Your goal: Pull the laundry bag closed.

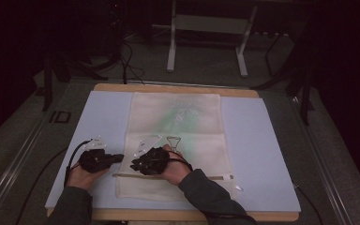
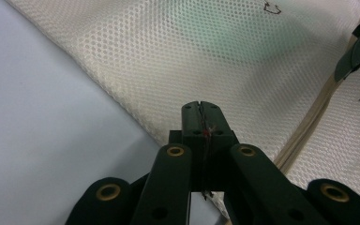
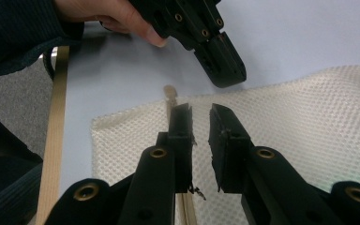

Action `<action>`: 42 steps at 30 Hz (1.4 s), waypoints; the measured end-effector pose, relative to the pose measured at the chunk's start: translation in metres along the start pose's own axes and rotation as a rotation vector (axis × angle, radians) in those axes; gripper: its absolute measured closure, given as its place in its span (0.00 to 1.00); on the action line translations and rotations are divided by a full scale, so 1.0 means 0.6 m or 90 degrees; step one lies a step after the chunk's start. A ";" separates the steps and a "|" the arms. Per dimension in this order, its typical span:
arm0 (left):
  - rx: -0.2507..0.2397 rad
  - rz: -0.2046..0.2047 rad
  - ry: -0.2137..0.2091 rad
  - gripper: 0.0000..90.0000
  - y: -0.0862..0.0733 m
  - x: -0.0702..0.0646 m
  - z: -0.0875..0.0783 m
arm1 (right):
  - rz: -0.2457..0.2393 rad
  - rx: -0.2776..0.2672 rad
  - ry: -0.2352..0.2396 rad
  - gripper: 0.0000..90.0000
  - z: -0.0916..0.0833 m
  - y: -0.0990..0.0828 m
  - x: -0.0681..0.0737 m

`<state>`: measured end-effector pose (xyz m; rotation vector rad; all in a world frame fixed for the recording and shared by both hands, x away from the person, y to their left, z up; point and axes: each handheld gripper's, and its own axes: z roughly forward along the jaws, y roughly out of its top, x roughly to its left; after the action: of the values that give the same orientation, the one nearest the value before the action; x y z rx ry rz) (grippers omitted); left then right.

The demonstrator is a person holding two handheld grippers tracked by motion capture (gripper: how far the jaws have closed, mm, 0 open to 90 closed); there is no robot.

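Observation:
A cream mesh bag (image 1: 178,122) lies flat on a pale blue mat (image 1: 262,154). A zipper band (image 1: 206,176) runs across the bag's near end. My left gripper (image 1: 121,157) rests on the mat beside the bag's left edge, pointing right. In the left gripper view its jaws (image 2: 200,107) are shut with nothing between them, over the edge of the mesh (image 2: 192,47). My right gripper (image 1: 134,165) lies on the bag facing left. Its jaws (image 3: 200,115) stand a little apart above the zipper band's end (image 3: 170,93), gripping nothing. The left gripper (image 3: 225,70) is just beyond them.
A small wire loop (image 1: 173,140) lies on the bag beyond the right hand. The mat covers a wooden tabletop (image 1: 168,87), whose near edge (image 3: 56,117) appears in the right gripper view. A metal stand (image 1: 171,51) and cables are on the floor behind the table.

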<state>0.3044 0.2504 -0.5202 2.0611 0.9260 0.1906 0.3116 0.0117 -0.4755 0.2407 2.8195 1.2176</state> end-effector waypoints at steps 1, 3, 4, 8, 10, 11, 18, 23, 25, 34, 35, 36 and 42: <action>0.000 0.000 0.000 0.99 0.000 0.000 0.000 | -0.001 -0.002 0.000 0.88 0.002 0.001 0.001; 0.000 -0.001 0.000 0.99 0.000 0.000 0.000 | -0.001 -0.001 0.002 0.88 0.005 0.002 0.002; 0.001 0.000 -0.001 0.99 0.000 0.001 0.001 | -0.002 0.001 0.001 0.88 0.007 0.003 0.003; 0.002 -0.001 -0.005 0.99 0.000 0.000 0.001 | -0.003 0.003 0.004 0.88 0.013 0.004 0.005; 0.001 -0.001 -0.008 0.99 0.000 0.000 0.002 | -0.004 0.003 0.008 0.88 0.017 0.006 0.006; 0.001 0.000 -0.010 0.99 0.000 0.000 0.001 | -0.003 0.003 0.009 0.88 0.018 0.007 0.006; 0.001 0.000 -0.016 0.99 0.000 0.001 0.002 | -0.005 0.008 0.012 0.88 0.026 0.007 0.006; 0.001 0.000 -0.022 0.99 0.000 0.001 0.003 | -0.004 0.013 0.016 0.88 0.033 0.008 0.008; 0.001 0.000 -0.022 0.99 0.000 0.001 0.003 | -0.006 0.015 0.018 0.88 0.037 0.009 0.009; -0.001 -0.001 -0.025 0.99 -0.001 0.003 0.003 | -0.009 0.020 0.027 0.88 0.052 0.014 0.015; -0.001 -0.002 -0.025 0.99 -0.001 0.003 0.002 | -0.009 0.020 0.027 0.88 0.054 0.014 0.015; -0.001 -0.002 -0.025 0.99 -0.001 0.003 0.003 | -0.010 0.020 0.028 0.88 0.056 0.015 0.015; 0.000 -0.003 -0.026 0.99 -0.001 0.003 0.002 | -0.010 0.025 0.031 0.89 0.065 0.017 0.016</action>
<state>0.3060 0.2509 -0.5218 2.0548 0.9049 0.1456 0.3079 0.0482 -0.4944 0.1924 2.8827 1.1831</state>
